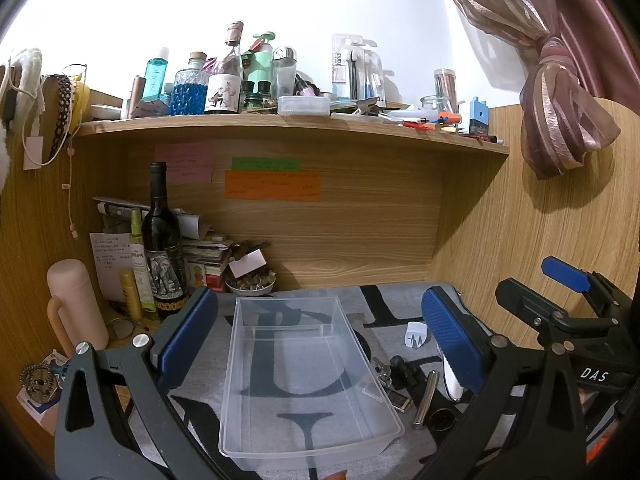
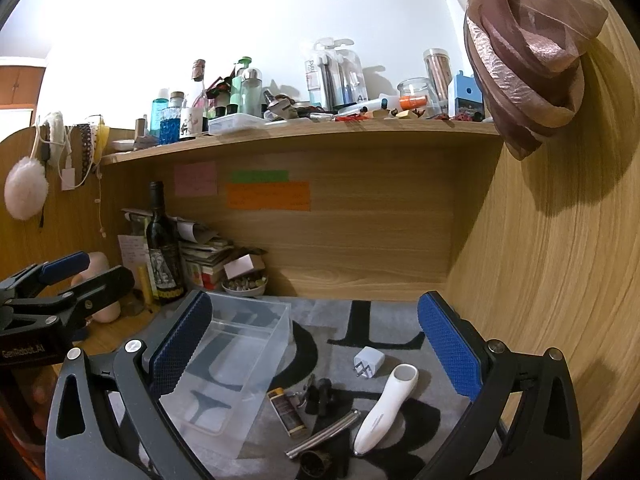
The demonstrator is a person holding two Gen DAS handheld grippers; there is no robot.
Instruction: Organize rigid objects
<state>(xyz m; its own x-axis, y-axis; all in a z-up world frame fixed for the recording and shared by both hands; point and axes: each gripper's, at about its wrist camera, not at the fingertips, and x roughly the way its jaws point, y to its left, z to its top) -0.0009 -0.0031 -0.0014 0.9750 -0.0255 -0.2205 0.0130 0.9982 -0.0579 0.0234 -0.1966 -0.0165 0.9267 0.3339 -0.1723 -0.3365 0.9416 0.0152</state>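
Both our grippers spread, holding nothing: left gripper over empty clear bin, right gripper above white handheld device, charger plug, metal tube beside bin. Risk: smooth tube rolls or slips under pinch; crowded items get knocked.

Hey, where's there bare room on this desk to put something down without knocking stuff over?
The clear bin holds nothing. Bare mat lies behind the white plug, toward the back panel and right wall. Crowded: the patch between bin and white handheld device, with a metal tube and lighter, and the back-left corner around the wine bottle.
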